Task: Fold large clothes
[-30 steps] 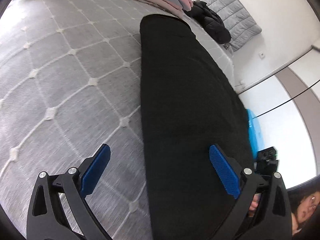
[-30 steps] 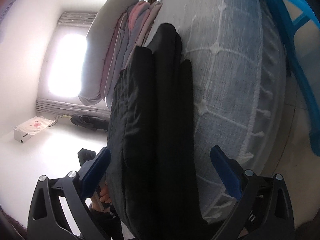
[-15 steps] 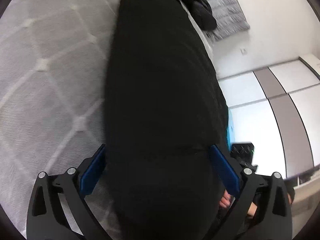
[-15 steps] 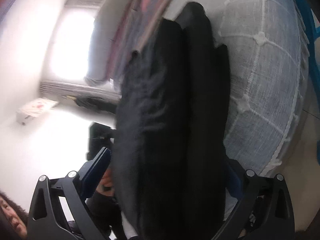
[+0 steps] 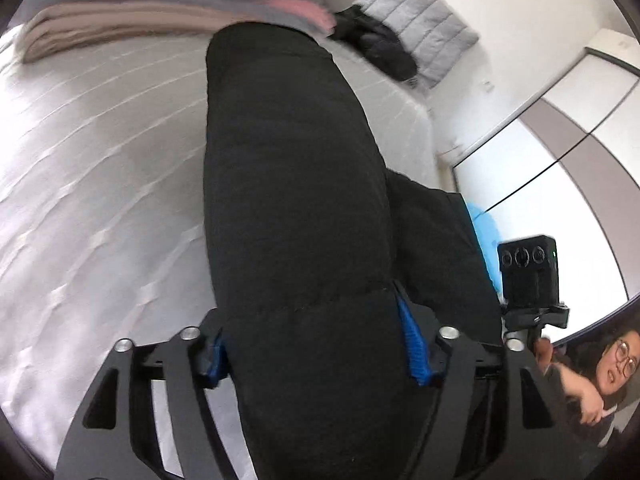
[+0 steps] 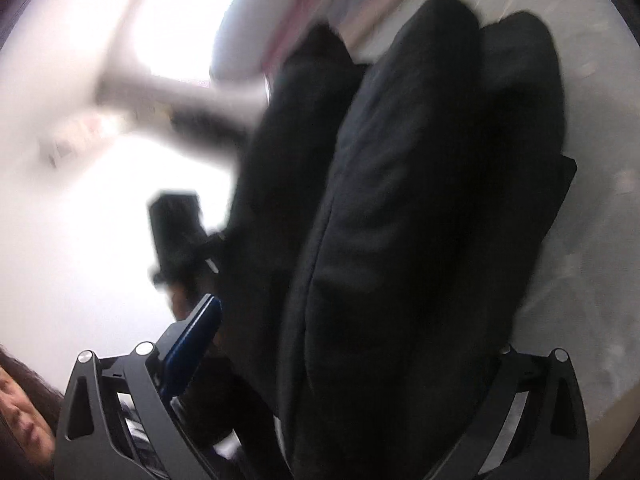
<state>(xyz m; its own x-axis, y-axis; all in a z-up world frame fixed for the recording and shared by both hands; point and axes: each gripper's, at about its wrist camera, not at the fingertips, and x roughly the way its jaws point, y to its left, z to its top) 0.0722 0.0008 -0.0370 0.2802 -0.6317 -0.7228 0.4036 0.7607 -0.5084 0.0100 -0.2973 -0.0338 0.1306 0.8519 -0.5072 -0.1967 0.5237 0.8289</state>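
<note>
Left gripper [image 5: 316, 344], jaws just closing, pinching black padded garment [image 5: 296, 184] lying on quilted bed [image 5: 92, 184], near folded stack [image 5: 132, 28]; right gripper [image 6: 356, 344] grip indeterminable.

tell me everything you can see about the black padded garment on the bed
The black padded garment is a long folded bundle of matte, puffy quilted fabric with a stitched seam across it. It lies lengthwise on the grey quilted bed, its far end near the stack of folded clothes. The left hand-held gripper has just been closing and pinches its near end. In the right wrist view, several stacked folds show.
</note>
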